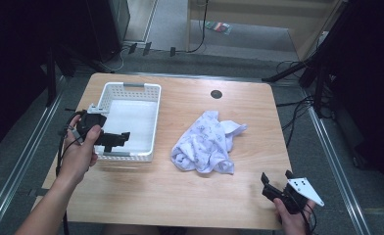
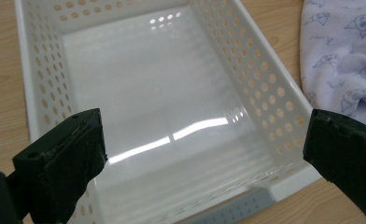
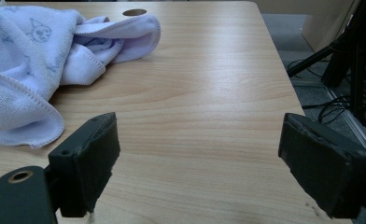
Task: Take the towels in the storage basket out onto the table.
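1. Surface: a light wood top that carried everything. It was bare along its right and near edges, and a small dark round hole sat near the far edge.

2. Basket: white perforated plastic, rectangular, at the left of the surface. In my left gripper view its floor was glossy and held nothing.

3. Cloth: a pale towel with a faint printed pattern, lying crumpled in a heap near the middle of the surface, just right of the basket and apart from it. My right gripper view showed its stitched hem resting on the wood.

4. Left claw: held in my left hand over the basket's near left corner. Its jaws stood wide apart with nothing between them, aimed down into the basket.

5. Right claw: held in my right hand at the near right corner of the surface, well apart from the cloth. Its jaws were likewise spread wide and carried nothing; the cloth lay ahead and to the left of them.

Status, as I judged it: the job looked like getting the cloth into the basket, and none of it was done. The cloth was ungripped and the basket unfilled. Reaching, grasping, lifting and dropping in were all left.
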Motion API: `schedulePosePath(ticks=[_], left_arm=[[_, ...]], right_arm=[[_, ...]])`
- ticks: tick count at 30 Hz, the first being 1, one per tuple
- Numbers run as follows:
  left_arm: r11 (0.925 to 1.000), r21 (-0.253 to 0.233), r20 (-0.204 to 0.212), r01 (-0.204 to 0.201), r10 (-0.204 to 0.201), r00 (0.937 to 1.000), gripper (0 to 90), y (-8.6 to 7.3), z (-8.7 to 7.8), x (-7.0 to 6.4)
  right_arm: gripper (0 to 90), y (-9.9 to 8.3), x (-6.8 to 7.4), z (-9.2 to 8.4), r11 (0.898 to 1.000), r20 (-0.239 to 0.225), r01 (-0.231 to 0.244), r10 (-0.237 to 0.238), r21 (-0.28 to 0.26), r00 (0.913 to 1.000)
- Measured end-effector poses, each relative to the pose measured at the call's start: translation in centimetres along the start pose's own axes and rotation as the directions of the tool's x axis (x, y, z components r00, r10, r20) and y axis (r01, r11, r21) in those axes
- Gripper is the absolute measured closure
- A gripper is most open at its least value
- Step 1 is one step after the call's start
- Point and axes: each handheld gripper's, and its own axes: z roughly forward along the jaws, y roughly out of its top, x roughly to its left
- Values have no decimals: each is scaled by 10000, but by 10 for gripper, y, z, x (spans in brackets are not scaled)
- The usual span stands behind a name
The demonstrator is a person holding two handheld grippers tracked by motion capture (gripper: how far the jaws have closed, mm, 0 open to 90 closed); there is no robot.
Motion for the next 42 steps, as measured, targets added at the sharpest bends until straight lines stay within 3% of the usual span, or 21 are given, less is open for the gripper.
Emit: schedulePosePath(ticks=[6,11,20,28,34,42], left_arm=[[9984,-354,103,452,-448,9989,0,-18,-11,13],[9963,-651,139,560,-552,9984,0,-32,-22,20],[9869,-1466,-244,668,-711,9972,0,-57,-33,32],[9683,-2333,-318,889,-989,9946,0,-92,-34,49],[9440,-3152,-557,971,-1205,9912,0,-113,-35,60],[9286,-3577,-890,990,-1394,9862,0,-139,-34,75]], right_arm=[[127,0,0,0,10000,17,12,-12,10,10000],[127,0,1,0,10000,24,56,-56,3,10000],[127,0,1,0,10000,35,55,-55,10,10000],[127,0,1,0,10000,40,50,-50,40,10000],[127,0,1,0,10000,50,59,-59,49,10000],[127,0,1,0,9999,79,104,-105,52,9999]])
